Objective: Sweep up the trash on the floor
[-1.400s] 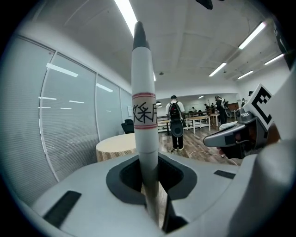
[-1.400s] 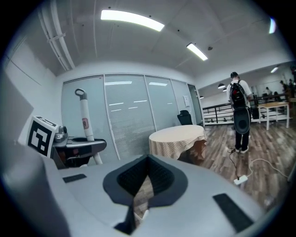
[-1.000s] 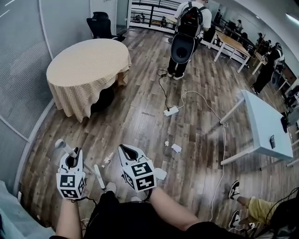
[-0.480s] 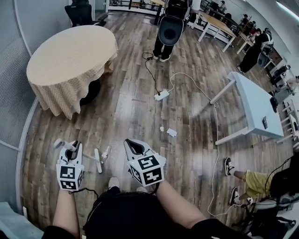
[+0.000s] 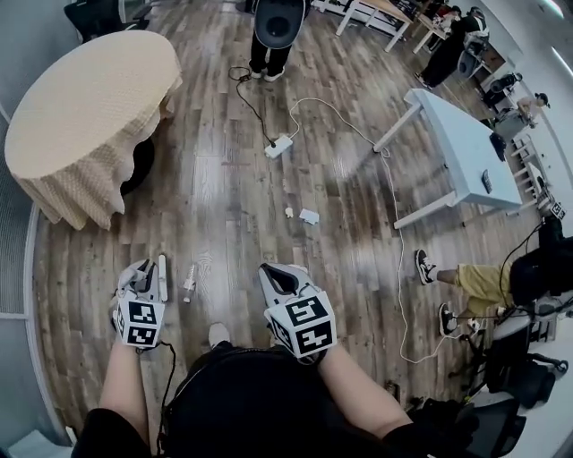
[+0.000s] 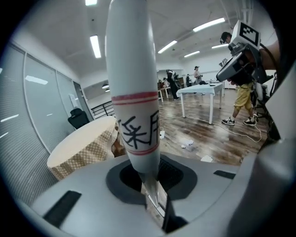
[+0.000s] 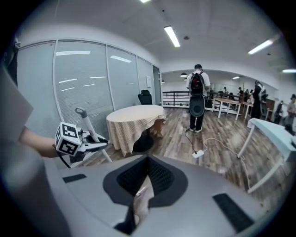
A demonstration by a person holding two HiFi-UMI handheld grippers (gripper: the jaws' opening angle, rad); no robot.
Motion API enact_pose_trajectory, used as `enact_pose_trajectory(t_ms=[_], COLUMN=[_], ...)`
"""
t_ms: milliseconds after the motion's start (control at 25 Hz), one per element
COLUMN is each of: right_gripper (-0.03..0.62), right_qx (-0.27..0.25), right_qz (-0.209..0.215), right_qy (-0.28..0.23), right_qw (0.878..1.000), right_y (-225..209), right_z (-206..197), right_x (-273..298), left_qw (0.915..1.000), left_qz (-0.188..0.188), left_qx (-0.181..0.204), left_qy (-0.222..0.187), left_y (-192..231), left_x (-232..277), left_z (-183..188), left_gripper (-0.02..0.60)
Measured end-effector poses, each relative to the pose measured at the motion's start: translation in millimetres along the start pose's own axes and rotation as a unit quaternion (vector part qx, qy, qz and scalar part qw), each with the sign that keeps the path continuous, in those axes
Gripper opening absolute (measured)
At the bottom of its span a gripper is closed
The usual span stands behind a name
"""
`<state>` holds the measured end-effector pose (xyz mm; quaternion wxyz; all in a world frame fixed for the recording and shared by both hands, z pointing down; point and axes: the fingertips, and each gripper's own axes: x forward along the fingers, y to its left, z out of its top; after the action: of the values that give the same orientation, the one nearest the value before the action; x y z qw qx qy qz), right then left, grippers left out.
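Two white paper scraps (image 5: 309, 216) (image 5: 289, 212) lie on the wooden floor ahead of both grippers; in the left gripper view the scraps (image 6: 187, 145) show low on the floor. My left gripper (image 5: 139, 284) is shut on a white handle (image 6: 134, 106) with red rings and black print, which stands upright through the jaws. From the right gripper view, that handle (image 7: 89, 127) ends in a grey loop. My right gripper (image 5: 285, 279) is shut on a thin pale handle (image 7: 141, 199). A small pale object (image 5: 190, 282) lies on the floor between the grippers.
A round table with a checked cloth (image 5: 81, 107) stands at the far left. A white table (image 5: 457, 134) is at the right. A power strip (image 5: 277, 146) with cables lies beyond the scraps. One person (image 5: 277, 22) stands far ahead; a seated person's sneakers (image 5: 425, 266) are at the right.
The head view has tipped further down and moved forward, so the scraps are nearer. The white handle in my left gripper has swung from slanted to nearly upright. Both grippers stay shut.
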<state>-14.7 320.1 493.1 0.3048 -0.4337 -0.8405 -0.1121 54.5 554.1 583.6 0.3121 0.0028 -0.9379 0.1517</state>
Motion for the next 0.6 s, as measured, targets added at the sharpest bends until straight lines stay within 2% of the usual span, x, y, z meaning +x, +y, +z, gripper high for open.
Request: enact_pose_trajectory(t_ms=[120, 360, 600], right_gripper=[0.014, 0.014, 0.014], right_qx=[0.008, 0.004, 0.013], right_qz=[-0.02, -0.034, -0.066], right_qy=[0.008, 0.024, 0.035], right_qw=[1.0, 0.999, 0.997], right_y=[-7, -3, -7], right_z=[-5, -11, -19], right_x=[-4, -7, -14], left_qw=[0.9999, 0.9996, 0.9989], left_qz=[-0.004, -0.015, -0.043], left_qx=[0.007, -0.005, -0.005], left_qy=[0.014, 0.023, 0.017], left_y=[5, 10, 0], left_x=[16, 40, 55], left_z=[-9, -22, -26], left_gripper=[0.046, 0.046, 0.048])
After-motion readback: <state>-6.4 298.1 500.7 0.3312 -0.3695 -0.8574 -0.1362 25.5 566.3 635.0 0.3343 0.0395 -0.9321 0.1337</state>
